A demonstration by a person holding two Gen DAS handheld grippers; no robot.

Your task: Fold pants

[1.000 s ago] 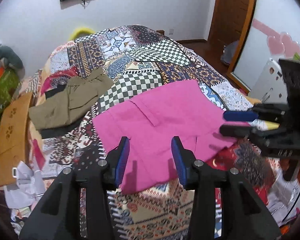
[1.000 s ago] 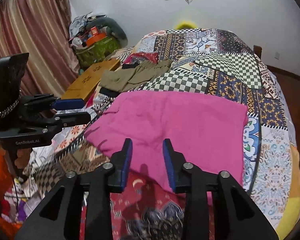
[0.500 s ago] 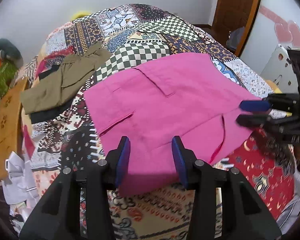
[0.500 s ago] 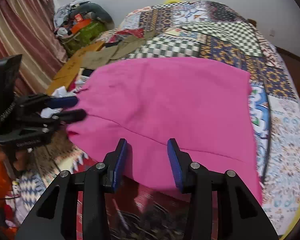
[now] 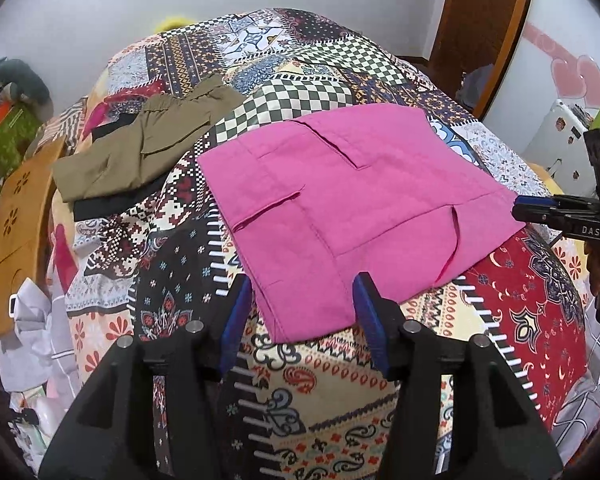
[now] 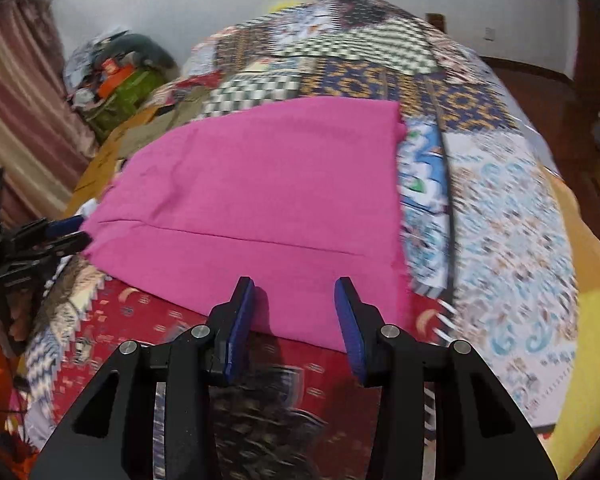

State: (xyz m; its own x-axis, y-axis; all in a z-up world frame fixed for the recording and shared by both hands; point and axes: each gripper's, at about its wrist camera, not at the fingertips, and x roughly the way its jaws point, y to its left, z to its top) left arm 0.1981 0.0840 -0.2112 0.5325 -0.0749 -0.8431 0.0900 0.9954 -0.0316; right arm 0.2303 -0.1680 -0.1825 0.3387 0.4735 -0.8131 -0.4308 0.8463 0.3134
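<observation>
We see pink pants (image 5: 340, 200) folded flat on the quilt (image 5: 300, 380); left gripper (image 5: 304, 312) opening, right gripper (image 6: 294, 312) parted, both empty.

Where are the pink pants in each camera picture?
Left wrist view: the pink pants lie mid-picture on the patchwork bedspread, their near edge between the left gripper fingers.
Right wrist view: the pants fill the centre, just beyond the right gripper.
Shared landmark: the bedspread's green-and-white checkered patch behind the pants.
</observation>
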